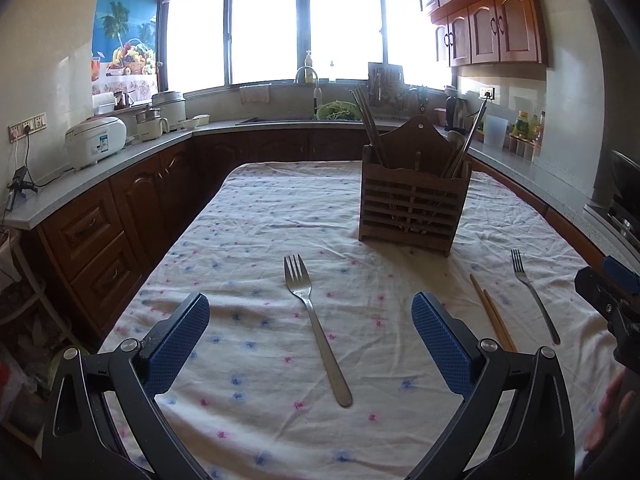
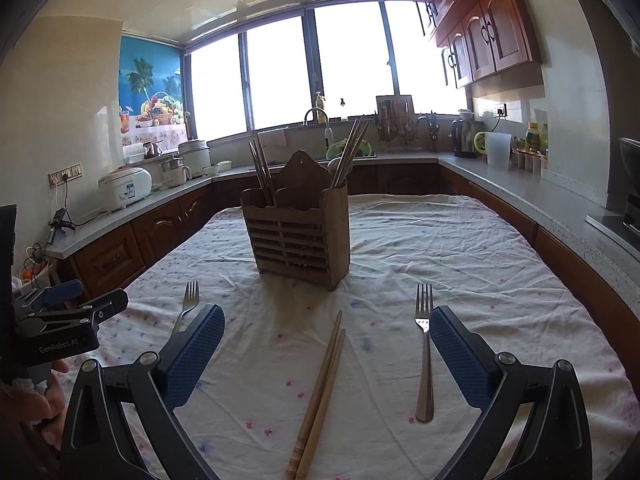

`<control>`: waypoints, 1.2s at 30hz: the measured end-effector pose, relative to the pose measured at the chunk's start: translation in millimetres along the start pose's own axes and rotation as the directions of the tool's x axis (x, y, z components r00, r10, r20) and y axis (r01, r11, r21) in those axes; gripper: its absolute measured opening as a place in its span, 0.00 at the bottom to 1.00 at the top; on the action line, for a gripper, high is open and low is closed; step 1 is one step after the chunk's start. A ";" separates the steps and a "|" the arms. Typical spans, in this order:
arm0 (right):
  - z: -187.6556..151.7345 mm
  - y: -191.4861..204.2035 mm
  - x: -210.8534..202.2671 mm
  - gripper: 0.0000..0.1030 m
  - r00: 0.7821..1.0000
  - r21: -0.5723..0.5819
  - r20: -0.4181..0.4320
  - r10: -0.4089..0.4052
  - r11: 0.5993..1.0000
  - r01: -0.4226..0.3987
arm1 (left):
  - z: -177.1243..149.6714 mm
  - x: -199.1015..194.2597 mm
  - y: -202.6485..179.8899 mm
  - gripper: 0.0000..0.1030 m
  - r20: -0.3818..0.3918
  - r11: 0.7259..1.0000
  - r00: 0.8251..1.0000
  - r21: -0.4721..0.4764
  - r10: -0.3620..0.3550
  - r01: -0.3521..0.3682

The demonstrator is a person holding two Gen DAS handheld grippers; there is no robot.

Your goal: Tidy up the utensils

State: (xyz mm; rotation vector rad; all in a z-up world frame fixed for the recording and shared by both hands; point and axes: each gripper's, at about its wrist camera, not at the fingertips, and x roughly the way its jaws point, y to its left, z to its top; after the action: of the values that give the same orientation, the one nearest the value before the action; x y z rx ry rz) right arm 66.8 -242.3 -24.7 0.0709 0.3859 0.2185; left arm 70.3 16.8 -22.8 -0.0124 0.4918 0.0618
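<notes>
A wooden utensil holder (image 1: 414, 208) (image 2: 298, 232) stands on the flowered tablecloth (image 1: 256, 232), with chopsticks and a spoon in it. A steel fork (image 1: 316, 326) lies between the fingers of my open, empty left gripper (image 1: 310, 330); it shows at the left in the right wrist view (image 2: 187, 306). A pair of wooden chopsticks (image 2: 320, 392) (image 1: 492, 312) lies between the fingers of my open, empty right gripper (image 2: 326, 340). A second fork (image 2: 425, 354) (image 1: 534, 294) lies just inside its right finger (image 2: 456, 356).
Grey counters with brown cabinets (image 1: 120, 216) surround the table on three sides. A rice cooker (image 1: 96, 140) and pots stand on the left counter, a kettle (image 2: 464, 138) and bottles on the right. The right gripper's edge (image 1: 608, 284) shows in the left view.
</notes>
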 end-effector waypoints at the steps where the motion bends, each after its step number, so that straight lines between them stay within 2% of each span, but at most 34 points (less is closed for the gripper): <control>1: 0.0 0.0 0.0 1.00 1.000 -0.001 0.004 -0.001 1.000 0.001 | 0.6 -1.4 -0.4 1.00 0.008 1.000 1.000 0.001 -0.003 0.003; 10: 0.0 -2.0 -4.4 1.00 1.000 -0.001 0.027 -0.014 1.000 0.014 | 3.1 -14.5 -5.6 1.00 0.073 1.000 0.997 0.010 -0.026 0.026; 36: 4.1 -7.2 -19.4 1.00 0.997 0.007 0.079 -0.007 1.000 0.006 | 5.8 -28.6 -20.9 1.00 0.113 0.998 0.993 0.054 -0.034 0.028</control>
State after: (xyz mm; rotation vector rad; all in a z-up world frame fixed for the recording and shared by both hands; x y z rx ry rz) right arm 52.3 -253.8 -14.6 0.0850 0.3078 0.2072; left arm 49.2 -5.5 -4.3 0.0347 0.3784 0.0194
